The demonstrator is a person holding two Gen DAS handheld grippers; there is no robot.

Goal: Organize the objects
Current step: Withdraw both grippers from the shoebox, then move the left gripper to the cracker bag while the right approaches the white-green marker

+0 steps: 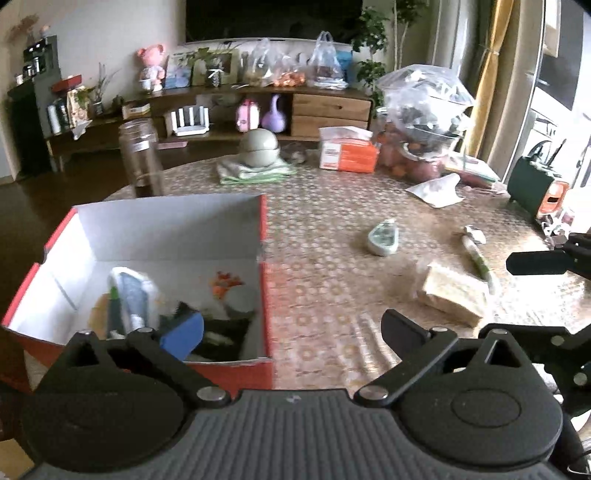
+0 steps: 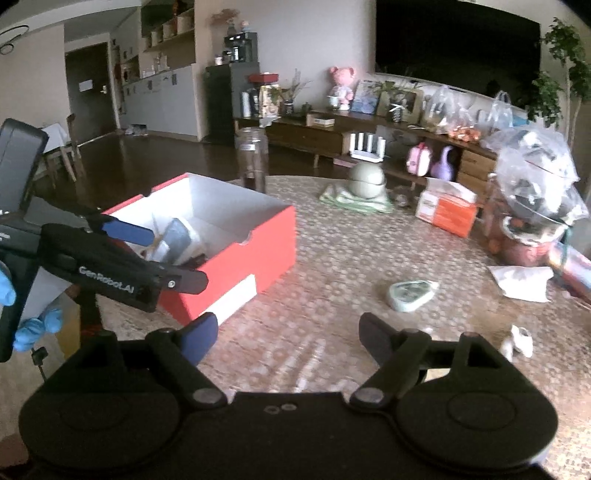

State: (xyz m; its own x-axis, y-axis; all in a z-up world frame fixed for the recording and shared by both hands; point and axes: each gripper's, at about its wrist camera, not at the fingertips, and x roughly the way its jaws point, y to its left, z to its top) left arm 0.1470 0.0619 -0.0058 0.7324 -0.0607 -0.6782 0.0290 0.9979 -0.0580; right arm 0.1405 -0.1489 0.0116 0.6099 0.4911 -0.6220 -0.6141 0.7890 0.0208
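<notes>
**Both tools empty, more clutter waiting**

The left tool (image 1: pixel 291 332) is hanging wide open beside the red box (image 1: pixel 264 266), gripping nothing. The right tool (image 2: pixel 286 332) is gaping empty too. The green case (image 2: pixel 410 293) is lying mid-bench: best straddle it squarely. Inside the box, several small items are piling up.

Beyond your table with its honeycomb-patterned cloth (image 1: pixel 332 221), you face a pale wall (image 1: pixel 110 33) carrying a large dark television (image 1: pixel 273 18). Below it runs a long low wooden sideboard (image 1: pixel 332 107) with drawers, crowded with bags and ornaments. The floor (image 2: pixel 155 155) is dark glossy wood. To your right, a yellow curtain (image 1: pixel 491 74) hangs beside bright windows; a leafy potted plant (image 1: pixel 373 48) stands nearby.
</notes>
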